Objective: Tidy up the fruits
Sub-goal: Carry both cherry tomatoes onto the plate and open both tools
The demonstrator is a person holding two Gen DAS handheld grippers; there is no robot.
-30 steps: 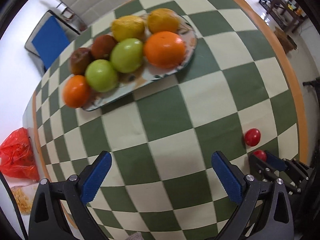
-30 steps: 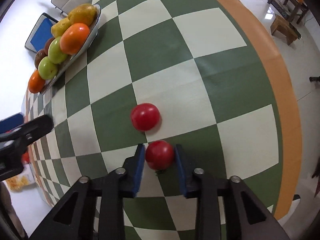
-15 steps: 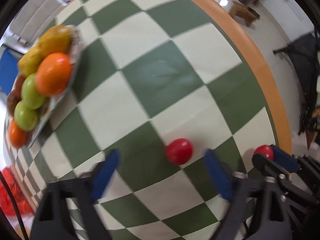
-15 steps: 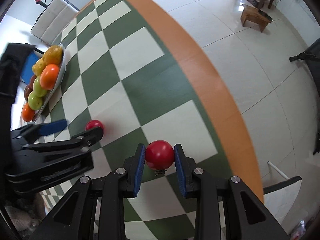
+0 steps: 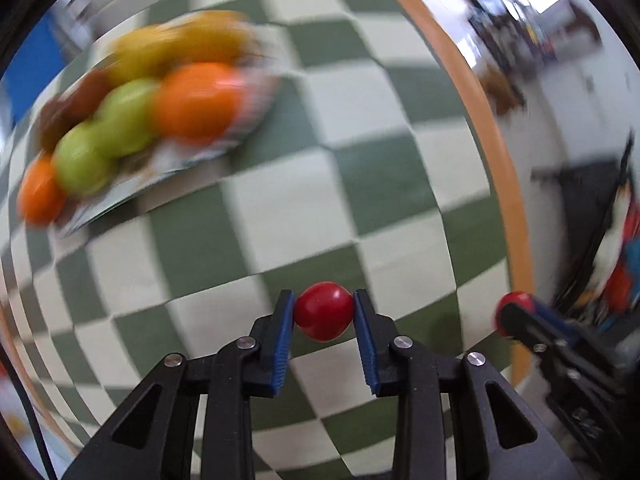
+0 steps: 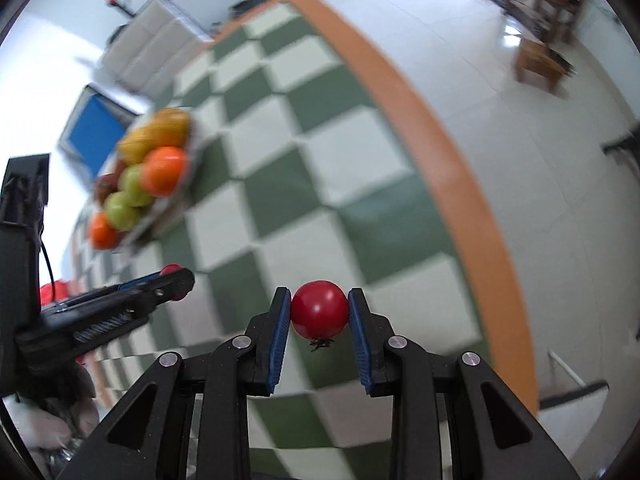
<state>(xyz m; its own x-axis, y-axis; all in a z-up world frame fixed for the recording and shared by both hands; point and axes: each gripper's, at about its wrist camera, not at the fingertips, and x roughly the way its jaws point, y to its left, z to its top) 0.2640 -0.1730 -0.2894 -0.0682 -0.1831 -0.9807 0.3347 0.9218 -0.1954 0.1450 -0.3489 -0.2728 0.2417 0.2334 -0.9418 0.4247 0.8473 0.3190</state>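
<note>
At the far left of the left wrist view, a plate [image 5: 244, 130] sits on the green-and-cream checkered desk [image 5: 304, 208], blurred by motion. It is piled with a small orange [image 5: 38, 194], two green apples [image 5: 108, 140], some brown fruit [image 5: 76, 106], yellow fruit [image 5: 176, 46] and a large orange [image 5: 196, 100]. In the lower middle, the left tongs [image 5: 323, 312] are clamped on a red tomato [image 5: 323, 311], their blue pads pressing it from both sides. Whether this tomato touches the desk cannot be told. At the right edge of that view, near the desk's orange border [image 5: 484, 120], the right tongs appear from the side with a second tomato at their tip.

In the right wrist view, the left tongs reach in from the left edge, a bit of red showing at their tip, with the fruit plate beyond them. In the middle, the right tongs [image 6: 319, 314] are closed on the second red tomato [image 6: 319, 314], its dry stem end pointing downward. To the right lies the pale tiled floor [image 6: 540, 160].
</note>
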